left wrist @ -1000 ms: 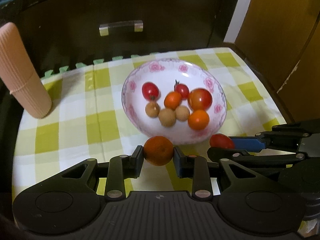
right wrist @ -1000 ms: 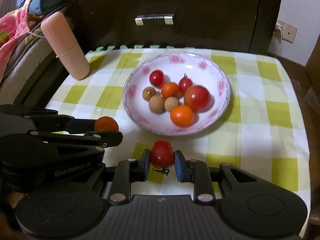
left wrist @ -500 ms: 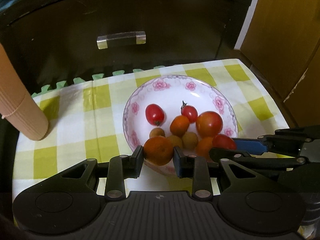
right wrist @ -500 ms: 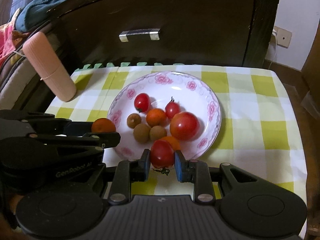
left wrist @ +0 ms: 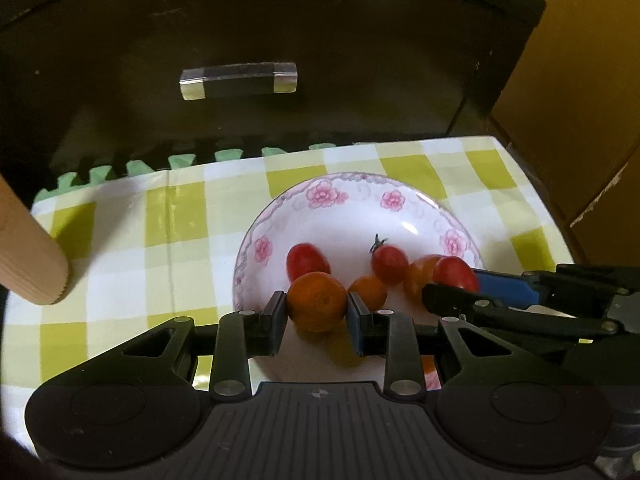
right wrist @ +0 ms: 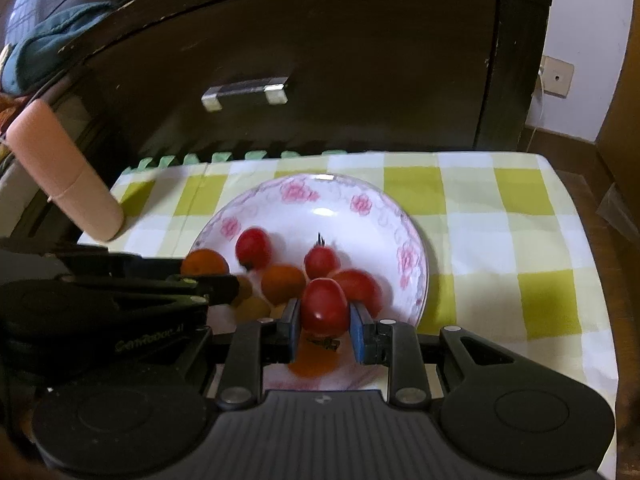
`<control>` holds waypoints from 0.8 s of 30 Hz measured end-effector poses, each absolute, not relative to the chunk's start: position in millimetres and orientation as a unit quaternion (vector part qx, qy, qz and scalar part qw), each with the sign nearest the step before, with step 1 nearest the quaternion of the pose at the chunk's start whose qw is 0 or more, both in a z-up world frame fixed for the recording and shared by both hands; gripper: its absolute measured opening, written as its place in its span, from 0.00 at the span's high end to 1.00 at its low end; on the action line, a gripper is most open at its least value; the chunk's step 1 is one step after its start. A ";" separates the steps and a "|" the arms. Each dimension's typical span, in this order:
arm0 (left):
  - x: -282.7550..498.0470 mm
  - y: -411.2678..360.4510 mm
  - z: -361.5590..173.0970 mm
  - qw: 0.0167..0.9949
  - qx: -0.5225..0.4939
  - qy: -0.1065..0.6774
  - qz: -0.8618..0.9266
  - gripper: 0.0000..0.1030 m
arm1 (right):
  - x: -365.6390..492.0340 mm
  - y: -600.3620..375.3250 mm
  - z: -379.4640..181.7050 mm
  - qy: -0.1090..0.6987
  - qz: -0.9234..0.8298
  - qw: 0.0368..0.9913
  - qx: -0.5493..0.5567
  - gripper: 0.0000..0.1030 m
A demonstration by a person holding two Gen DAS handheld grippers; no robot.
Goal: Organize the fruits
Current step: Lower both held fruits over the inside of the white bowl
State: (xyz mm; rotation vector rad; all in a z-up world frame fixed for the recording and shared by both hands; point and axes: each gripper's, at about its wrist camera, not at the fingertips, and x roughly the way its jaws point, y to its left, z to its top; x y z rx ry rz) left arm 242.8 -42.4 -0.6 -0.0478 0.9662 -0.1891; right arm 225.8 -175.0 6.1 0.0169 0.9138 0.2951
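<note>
checked cloth (left wrist: 120, 240); fingers (left wrist: 276, 312) grip orange (left wrist: 316, 300) above plate (left wrist: 344, 196).

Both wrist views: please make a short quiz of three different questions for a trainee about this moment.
1. True or false: the left gripper is shut on an orange.
2. What does the right gripper hold? A) a longan B) a tomato C) nothing
3. Fill in: both held fruits hang over the ____, which stands on a checked cloth.

Key: 1 true; 2 B; 3 plate.
</note>
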 end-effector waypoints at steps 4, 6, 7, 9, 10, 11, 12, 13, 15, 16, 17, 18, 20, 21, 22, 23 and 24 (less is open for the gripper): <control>250.2 -46.3 -1.0 0.881 -0.023 0.463 -0.090 0.62 | 234.3 -179.7 6.5 0.432 0.137 0.891 0.008 0.75; 252.5 -46.6 -0.8 0.881 -0.024 0.464 -0.089 0.62 | 237.4 -181.1 5.8 0.430 0.134 0.893 0.006 0.74; 252.9 -46.3 -0.5 0.881 -0.026 0.464 -0.088 0.61 | 238.7 -181.8 5.6 0.429 0.134 0.893 0.005 0.74; 252.9 -45.5 0.3 0.881 -0.026 0.465 -0.086 0.59 | 240.0 -182.8 5.4 0.428 0.134 0.894 0.008 0.74; 252.7 -44.6 0.9 0.881 -0.026 0.464 -0.085 0.57 | 240.2 -183.1 5.4 0.428 0.134 0.894 0.010 0.74; 252.1 -43.3 1.9 0.882 -0.028 0.463 -0.084 0.56 | 240.0 -183.4 5.5 0.429 0.134 0.893 0.014 0.74; 251.6 -42.1 2.7 0.882 -0.029 0.463 -0.082 0.55 | 239.6 -184.1 5.6 0.429 0.135 0.893 0.018 0.74; 251.7 -40.8 3.8 0.882 -0.031 0.463 -0.081 0.55 | 239.3 -185.1 5.9 0.431 0.135 0.892 0.025 0.74; 251.2 -38.4 5.5 0.883 -0.034 0.462 -0.079 0.53 | 239.4 -186.5 6.6 0.432 0.139 0.890 0.038 0.74; 250.8 -37.5 6.5 0.883 -0.034 0.461 -0.079 0.53 | 239.3 -186.5 7.1 0.433 0.139 0.890 0.043 0.74; 249.8 -36.8 7.5 0.883 -0.034 0.461 -0.078 0.52 | 238.3 -186.3 8.0 0.432 0.139 0.890 0.045 0.74; 249.1 -36.0 8.0 0.884 -0.034 0.460 -0.077 0.51 | 237.0 -185.2 9.2 0.430 0.139 0.891 0.043 0.74; 247.0 -34.9 9.7 0.884 -0.036 0.460 -0.079 0.51 | 235.0 -183.8 11.0 0.429 0.138 0.891 0.043 0.74; 246.4 -34.9 10.1 0.884 -0.036 0.460 -0.079 0.50 | 233.7 -183.5 12.1 0.429 0.138 0.892 0.043 0.74; 246.0 -35.2 10.4 0.884 -0.035 0.460 -0.079 0.50 | 232.3 -183.5 13.1 0.428 0.138 0.892 0.043 0.74; 245.4 -35.2 10.6 0.884 -0.035 0.460 -0.080 0.50 | 231.5 -183.7 13.6 0.427 0.137 0.892 0.044 0.73; 245.0 -35.0 10.6 0.883 -0.036 0.461 -0.082 0.48 | 230.3 -183.9 14.2 0.427 0.136 0.893 0.044 0.73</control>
